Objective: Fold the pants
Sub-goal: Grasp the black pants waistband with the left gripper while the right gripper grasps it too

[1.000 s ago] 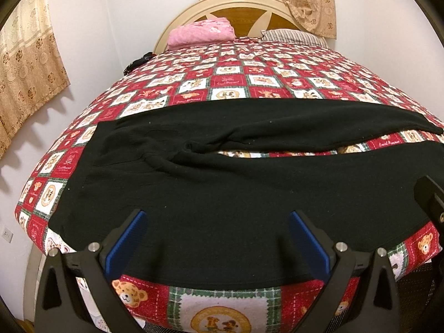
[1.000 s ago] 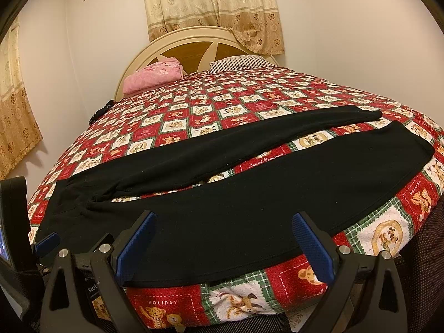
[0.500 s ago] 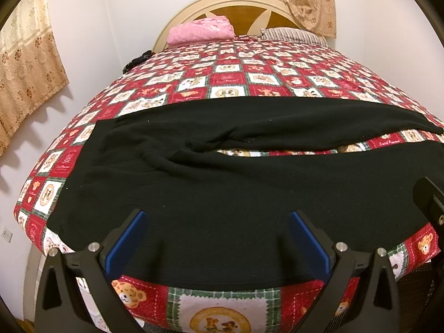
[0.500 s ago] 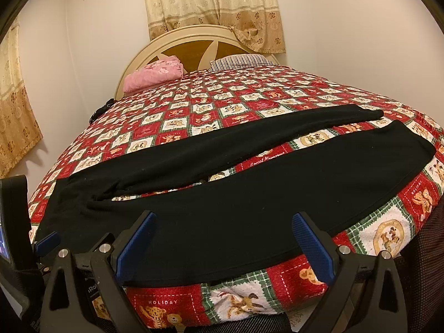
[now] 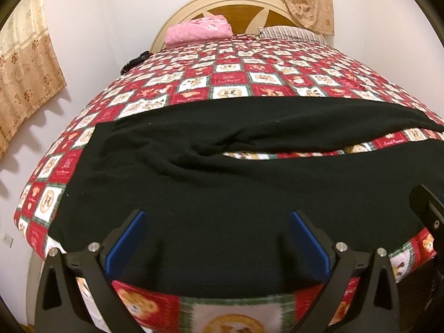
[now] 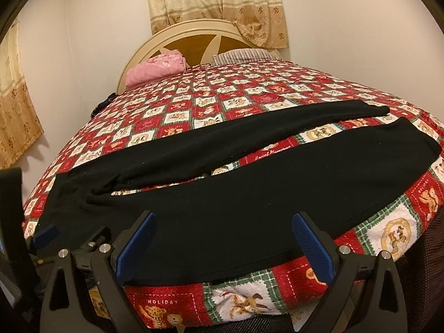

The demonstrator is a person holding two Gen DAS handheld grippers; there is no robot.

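Note:
Black pants (image 5: 222,188) lie spread flat across the near part of the bed, waist to the left and both legs running right, with a narrow gap of quilt between the legs. They also show in the right wrist view (image 6: 249,183). My left gripper (image 5: 216,238) is open and empty, hovering over the near leg close to the waist end. My right gripper (image 6: 222,238) is open and empty, over the near leg's front hem edge further right. The left gripper's tip shows at the left of the right wrist view (image 6: 44,233).
The bed carries a red, white and green patchwork quilt (image 5: 230,80) with bear prints. A pink folded blanket (image 5: 198,29) and a striped pillow (image 5: 288,32) lie by the wooden headboard (image 6: 199,41). Curtains hang on the back and left walls. A dark object (image 5: 133,62) sits at the bed's far left edge.
Both grippers have edged slightly forward and lower toward the pants. The pants have not moved.

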